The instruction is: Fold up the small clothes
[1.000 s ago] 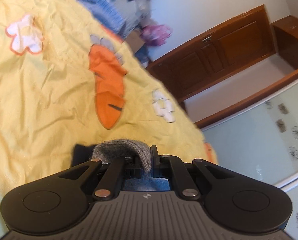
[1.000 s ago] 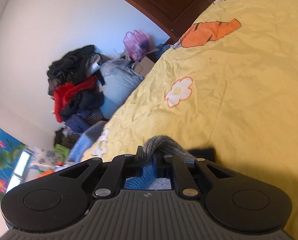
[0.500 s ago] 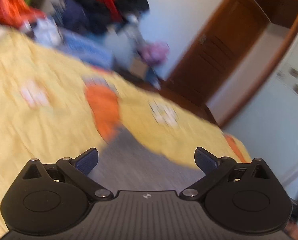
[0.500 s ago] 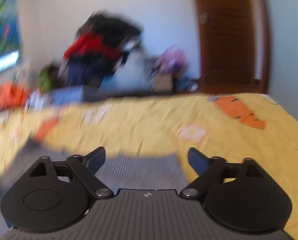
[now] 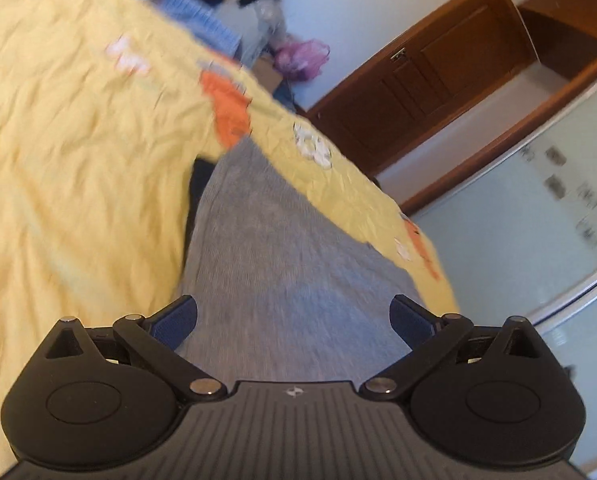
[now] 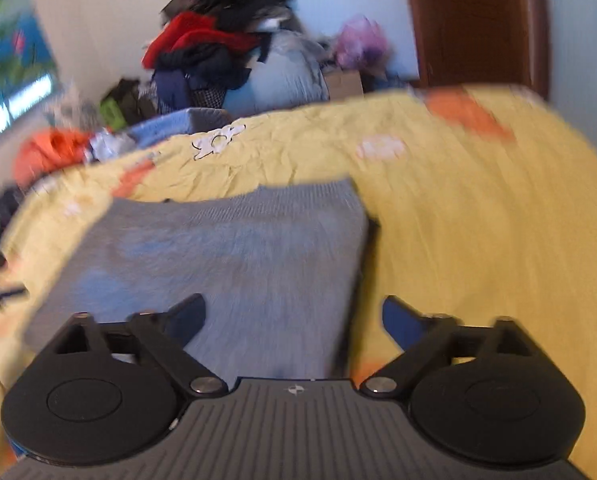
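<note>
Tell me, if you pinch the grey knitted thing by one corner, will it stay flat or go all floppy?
Probably floppy. The grey knitted garment lies limp on the yellow bedspread, following its surface, so a lifted corner would likely leave the rest drooping. Its ribbed knit looks soft and grippy, not slippery, and it seems light.

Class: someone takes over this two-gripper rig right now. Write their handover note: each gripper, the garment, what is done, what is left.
Left gripper: open, holding nothing; jaws opened within the last second.
Right gripper: open, holding nothing; jaws have just been opening.
Grey knitted garment: released, lying flat on the yellow bedsheet with carrot and flower print, ahead of both grippers.
Done: one fold apparently laid down.
Left: check the edges, fold again if needed.
</note>
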`<action>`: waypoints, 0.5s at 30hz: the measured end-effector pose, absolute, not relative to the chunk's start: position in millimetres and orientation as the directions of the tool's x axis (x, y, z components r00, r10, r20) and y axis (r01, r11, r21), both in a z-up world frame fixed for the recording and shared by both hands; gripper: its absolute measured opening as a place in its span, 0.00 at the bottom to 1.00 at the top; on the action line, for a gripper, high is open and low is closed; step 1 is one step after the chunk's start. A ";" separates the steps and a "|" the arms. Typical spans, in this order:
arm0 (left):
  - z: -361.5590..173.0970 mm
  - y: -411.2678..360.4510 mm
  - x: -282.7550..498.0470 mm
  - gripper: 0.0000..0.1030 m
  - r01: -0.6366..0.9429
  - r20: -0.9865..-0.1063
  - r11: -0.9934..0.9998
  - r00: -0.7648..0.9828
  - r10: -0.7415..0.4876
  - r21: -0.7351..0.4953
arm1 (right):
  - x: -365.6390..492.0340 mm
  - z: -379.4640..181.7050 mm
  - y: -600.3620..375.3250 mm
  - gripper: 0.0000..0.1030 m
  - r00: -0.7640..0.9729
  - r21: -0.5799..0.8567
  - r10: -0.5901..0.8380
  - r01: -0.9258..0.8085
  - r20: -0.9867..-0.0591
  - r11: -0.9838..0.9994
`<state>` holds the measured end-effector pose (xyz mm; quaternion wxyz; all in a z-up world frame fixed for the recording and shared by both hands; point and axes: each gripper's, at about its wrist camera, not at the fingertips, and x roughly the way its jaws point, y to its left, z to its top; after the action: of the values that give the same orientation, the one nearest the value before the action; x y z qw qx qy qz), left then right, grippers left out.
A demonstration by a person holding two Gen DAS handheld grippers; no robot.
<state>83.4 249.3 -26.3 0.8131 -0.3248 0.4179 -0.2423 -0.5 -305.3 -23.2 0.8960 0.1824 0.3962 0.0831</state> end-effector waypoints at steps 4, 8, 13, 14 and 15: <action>-56.4 276.2 66.7 1.00 0.009 -0.542 0.617 0.468 -0.698 -0.787 | -36.2 -48.9 -323.4 0.84 0.615 0.538 0.389 0.069 -0.686 0.840; -78.3 288.2 61.3 1.00 -0.057 -0.525 0.564 0.454 -0.720 -0.824 | -47.9 -69.6 -330.3 0.71 0.618 0.645 0.442 0.142 -0.651 0.751; -89.0 284.4 64.6 1.00 -0.070 -0.505 0.531 0.433 -0.747 -0.845 | -44.0 -79.5 -326.6 0.66 0.631 0.699 0.469 0.169 -0.618 0.695; -90.4 284.0 66.1 1.00 -0.067 -0.504 0.530 0.432 -0.748 -0.845 | -42.2 -80.9 -324.9 0.62 0.629 0.700 0.469 0.174 -0.620 0.692; -91.4 282.7 68.4 1.00 -0.072 -0.505 0.529 0.429 -0.749 -0.846 | -41.3 -80.3 -325.5 0.61 0.631 0.696 0.462 0.176 -0.623 0.696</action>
<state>68.4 282.7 -91.4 0.7300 -0.4263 0.4811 -0.2320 -41.3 -325.5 -80.3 0.8194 0.3797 0.4205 0.0873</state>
